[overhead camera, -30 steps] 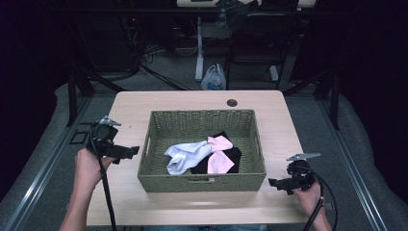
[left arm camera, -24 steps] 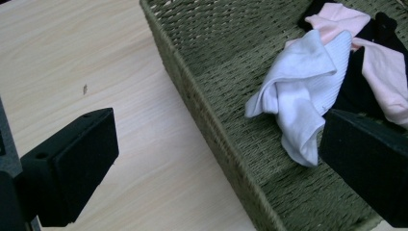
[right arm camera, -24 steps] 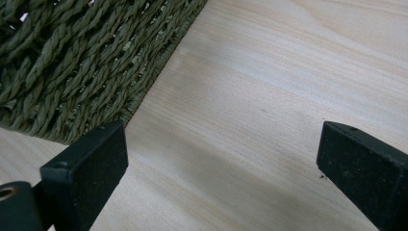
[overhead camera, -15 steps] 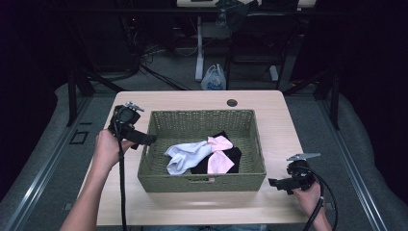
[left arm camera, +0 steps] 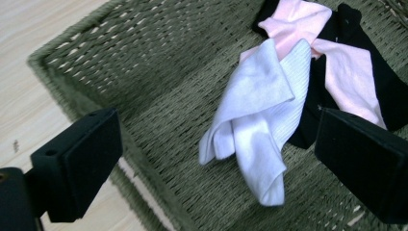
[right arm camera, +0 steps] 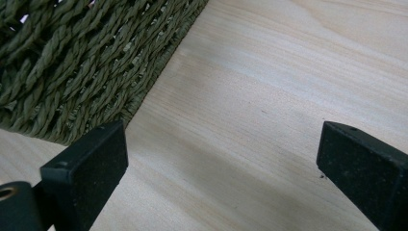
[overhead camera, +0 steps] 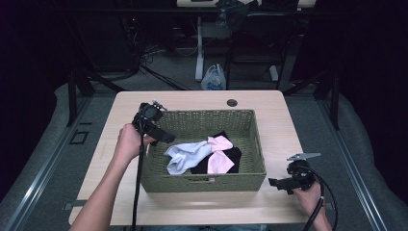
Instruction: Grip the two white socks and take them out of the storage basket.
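A green woven basket [overhead camera: 202, 180] stands in the middle of the wooden table [overhead camera: 284, 125]. Inside it lie a white cloth [overhead camera: 185, 154], a pink cloth [overhead camera: 220, 154] and a black cloth [overhead camera: 235, 156], heaped together. My left gripper [overhead camera: 163, 136] hangs open over the basket's left rim. In the left gripper view its jaws [left arm camera: 226, 163] stand wide apart above the white cloth [left arm camera: 260, 130], with the pink cloth [left arm camera: 337, 67] beyond. My right gripper [overhead camera: 276, 183] rests open above bare table beside the basket's front right corner [right arm camera: 72, 62], holding nothing.
A dark round grommet [overhead camera: 232, 102] sits in the table near its far edge. On the floor beyond the table stand a white plastic bag [overhead camera: 213, 79] and desk legs with cables. Bare wood [right arm camera: 269, 96] lies right of the basket.
My left gripper has travelled from the table's left side rightward to above the basket's left rim. The right gripper has stayed put.
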Motion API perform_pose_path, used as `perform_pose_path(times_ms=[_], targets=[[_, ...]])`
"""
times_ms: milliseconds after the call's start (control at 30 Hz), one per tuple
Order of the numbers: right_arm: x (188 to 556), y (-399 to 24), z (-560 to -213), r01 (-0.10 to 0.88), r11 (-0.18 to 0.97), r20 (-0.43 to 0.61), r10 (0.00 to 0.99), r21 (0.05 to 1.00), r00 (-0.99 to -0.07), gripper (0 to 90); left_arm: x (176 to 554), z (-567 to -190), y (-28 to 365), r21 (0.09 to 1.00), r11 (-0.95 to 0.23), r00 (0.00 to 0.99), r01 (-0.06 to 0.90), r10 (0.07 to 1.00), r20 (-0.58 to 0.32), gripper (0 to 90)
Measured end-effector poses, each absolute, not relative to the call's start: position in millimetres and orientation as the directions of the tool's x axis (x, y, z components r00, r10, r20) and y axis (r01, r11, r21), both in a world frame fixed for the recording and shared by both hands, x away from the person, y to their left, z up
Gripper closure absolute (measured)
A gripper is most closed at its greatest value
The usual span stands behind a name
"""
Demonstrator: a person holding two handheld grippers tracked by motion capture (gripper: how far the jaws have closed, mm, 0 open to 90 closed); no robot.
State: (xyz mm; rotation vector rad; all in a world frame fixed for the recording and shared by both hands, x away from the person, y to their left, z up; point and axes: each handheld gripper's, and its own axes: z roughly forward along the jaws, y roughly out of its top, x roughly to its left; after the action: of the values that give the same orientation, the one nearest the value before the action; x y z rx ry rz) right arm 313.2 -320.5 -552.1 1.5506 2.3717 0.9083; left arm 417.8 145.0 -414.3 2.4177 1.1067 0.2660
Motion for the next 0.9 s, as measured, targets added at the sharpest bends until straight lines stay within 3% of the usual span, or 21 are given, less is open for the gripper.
perform_pose_path(times_ms=[900], targets=[[314,-321,-552,0.774,0.277,0.186,0.874,0.569,-0.45,3.6,451,-477,107,0.334,-0.594,0.654,0.732,0.751,-0.097,25.1]])
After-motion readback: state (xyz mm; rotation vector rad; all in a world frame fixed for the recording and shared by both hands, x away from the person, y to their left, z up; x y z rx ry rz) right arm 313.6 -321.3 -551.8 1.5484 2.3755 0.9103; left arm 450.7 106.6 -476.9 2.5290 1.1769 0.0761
